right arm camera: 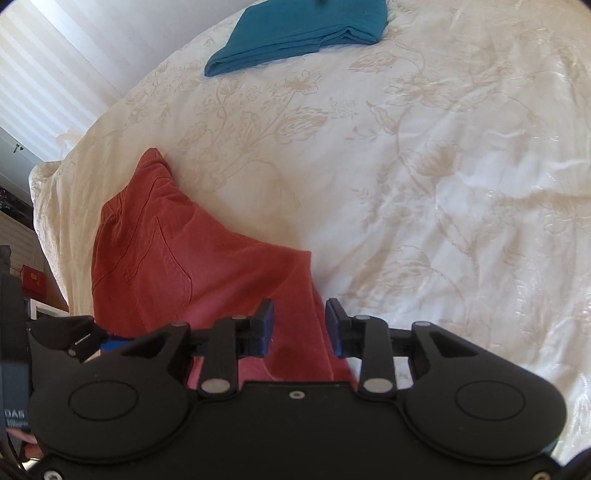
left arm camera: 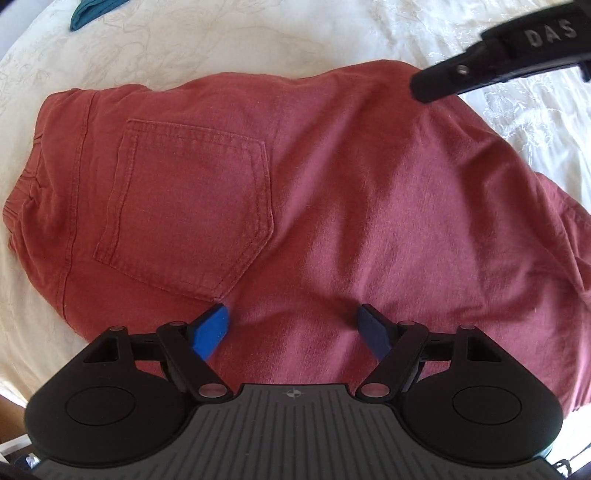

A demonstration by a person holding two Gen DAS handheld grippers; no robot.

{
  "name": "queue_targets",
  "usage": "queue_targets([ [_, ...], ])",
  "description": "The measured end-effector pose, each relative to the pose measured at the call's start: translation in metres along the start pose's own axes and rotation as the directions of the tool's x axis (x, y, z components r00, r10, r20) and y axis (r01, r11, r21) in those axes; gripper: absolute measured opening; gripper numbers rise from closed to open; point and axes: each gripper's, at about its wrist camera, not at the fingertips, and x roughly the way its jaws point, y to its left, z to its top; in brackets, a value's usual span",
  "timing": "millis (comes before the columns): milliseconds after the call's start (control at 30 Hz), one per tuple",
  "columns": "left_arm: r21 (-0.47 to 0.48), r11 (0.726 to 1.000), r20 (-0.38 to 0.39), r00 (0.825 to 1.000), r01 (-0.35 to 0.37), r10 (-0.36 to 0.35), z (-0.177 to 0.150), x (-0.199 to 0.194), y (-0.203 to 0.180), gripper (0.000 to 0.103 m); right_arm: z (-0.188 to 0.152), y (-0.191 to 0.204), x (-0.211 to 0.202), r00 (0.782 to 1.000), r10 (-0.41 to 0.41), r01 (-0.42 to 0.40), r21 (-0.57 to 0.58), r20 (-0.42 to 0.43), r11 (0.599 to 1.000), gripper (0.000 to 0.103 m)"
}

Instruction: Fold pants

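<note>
- The red pants (left arm camera: pixel 295 192) lie folded into a compact bundle on the bed (left arm camera: pixel 229 48), whose cream cover carries a pale floral pattern.
- In the left wrist view a back pocket (left arm camera: pixel 188 214) faces up on the left half of the bundle, with the gathered waistband at the far left edge.
- The left hand-held gripper (left arm camera: pixel 293 332) hovers just above the near edge of the pants, its blue pads spread wide apart and holding nothing.
- The right hand-held gripper (right arm camera: pixel 299 328) sits over the right edge of the pants, jaws parted by a moderate gap with red cloth showing between them; nothing is clamped, and whether the pads touch the fabric cannot be told.
- In the left wrist view, the black body of the right tool reaches in from the upper right, its tip over the far right part of the pants.
- A folded teal garment (right arm camera: pixel 299 33) rests on the far part of the bed, well apart from the pants.
- In the right wrist view, white slatted blinds (right arm camera: pixel 62 55) are at the far left, beyond the bed's edge.
</note>
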Motion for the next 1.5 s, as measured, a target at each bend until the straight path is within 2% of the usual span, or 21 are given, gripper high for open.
queue_targets([
  [33, 0.002, 1.0, 0.0, 1.0, 0.005, -0.005, 0.0, 0.0, 0.0, 0.076, 0.003, 0.001, 0.005, 1.0, 0.008, -0.008, 0.006, -0.008, 1.0, 0.043],
  [67, 0.0, 1.0, 0.0, 1.0, 0.01, -0.01, 0.0, 0.001, 0.001, 0.076, 0.005, 0.004, 0.01, 1.0, 0.005, -0.005, 0.003, -0.013, 1.0, 0.036],
  [100, -0.002, 1.0, 0.003, 1.0, 0.017, -0.017, -0.001, 0.0, 0.003, 0.076, 0.007, 0.007, 0.014, 1.0, -0.012, 0.012, -0.018, -0.015, 1.0, 0.004],
  [167, 0.006, 1.0, 0.01, 1.0, 0.023, -0.023, -0.004, 0.0, 0.005, 0.076, 0.013, 0.015, 0.021, 0.994, -0.108, 0.107, -0.08, -0.001, 0.991, 0.006],
  [233, 0.037, 0.999, 0.012, 1.0, 0.018, -0.018, -0.007, 0.001, 0.005, 0.077, 0.018, 0.015, 0.031, 0.985, -0.174, 0.175, -0.092, 0.016, 0.98, 0.004],
  [333, 0.054, 0.998, 0.016, 1.0, 0.02, -0.02, -0.011, -0.001, 0.005, 0.076, 0.02, 0.012, 0.035, 0.977, -0.212, 0.213, -0.074, 0.023, 0.974, 0.008],
  [367, 0.052, 0.998, 0.018, 0.999, 0.026, -0.027, -0.011, -0.003, 0.006, 0.076, 0.019, 0.011, 0.028, 0.973, -0.229, 0.231, -0.056, 0.043, 0.971, 0.015],
  [433, 0.049, 0.998, 0.027, 0.999, 0.046, -0.047, -0.011, -0.01, 0.006, 0.076, 0.011, 0.005, 0.002, 0.96, -0.258, 0.258, 0.011, 0.107, 0.966, 0.02],
  [500, 0.059, 0.996, 0.045, 0.997, 0.062, -0.065, -0.009, -0.019, 0.003, 0.076, -0.003, -0.004, -0.031, 0.949, -0.273, 0.264, 0.082, 0.156, 0.961, 0.02],
  [633, 0.126, 0.988, 0.087, 0.991, 0.087, -0.098, -0.004, -0.037, -0.022, 0.076, -0.053, -0.025, -0.101, 0.902, -0.382, 0.337, 0.227, 0.201, 0.914, 0.02],
  [733, 0.17, 0.979, 0.092, 0.988, 0.109, -0.126, -0.005, -0.039, -0.05, 0.076, -0.107, -0.042, -0.148, 0.857, -0.48, 0.405, 0.332, 0.188, 0.852, 0.02],
  [833, 0.209, 0.97, 0.085, 0.986, 0.124, -0.144, -0.016, -0.04, -0.081, 0.076, -0.169, -0.059, -0.188, 0.818, -0.561, 0.461, 0.437, 0.127, 0.772, 0.022],
  [933, 0.249, 0.96, 0.036, 0.989, 0.128, -0.142, -0.038, -0.031, -0.11, 0.076, -0.235, -0.075, -0.22, 0.782, -0.621, 0.51, 0.519, 0.051, 0.686, 0.04],
  [1000, 0.269, 0.957, -0.011, 0.993, 0.113, -0.115, -0.052, -0.02, -0.124, 0.076, -0.272, -0.084, -0.232, 0.765, -0.644, 0.54, 0.546, -0.003, 0.64, 0.04],
  [1067, 0.285, 0.957, -0.004, 0.998, 0.055, -0.056, -0.064, -0.015, -0.134, 0.077, -0.305, -0.094, -0.24, 0.759, -0.649, 0.557, 0.564, -0.048, 0.609, 0.04],
  [1133, 0.292, 0.956, 0.016, 1.0, 0.017, -0.022, -0.07, -0.018, -0.143, 0.077, -0.329, -0.101, -0.242, 0.758, -0.648, 0.568, 0.568, -0.078, 0.596, 0.04],
  [1200, 0.272, 0.962, 0.016, 1.0, 0.004, -0.009, -0.07, -0.02, -0.147, 0.077, -0.342, -0.108, -0.241, 0.768, -0.636, 0.56, 0.571, -0.084, 0.601, 0.042],
  [1267, 0.239, 0.971, 0.012, 1.0, -0.005, 0.003, -0.071, -0.023, -0.148, 0.077, -0.351, -0.115, -0.239, 0.778, -0.624, 0.545, 0.573, -0.072, 0.612, 0.054],
  [1400, 0.18, 0.983, 0.024, 0.999, -0.035, 0.031, -0.075, -0.032, -0.153, 0.076, -0.356, -0.128, -0.232, 0.772, -0.633, 0.544, 0.565, -0.047, 0.621, 0.058],
  [1433, 0.173, 0.984, 0.03, 0.999, -0.042, 0.037, -0.071, -0.038, -0.154, 0.076, -0.361, -0.134, -0.231, 0.777, -0.628, 0.539, 0.568, -0.05, 0.621, 0.062],
  [1500, 0.163, 0.985, 0.047, 0.998, -0.056, 0.049, -0.072, -0.045, -0.156, 0.076, -0.364, -0.143, -0.226, 0.794, -0.606, 0.521, 0.577, -0.057, 0.628, 0.062],
])
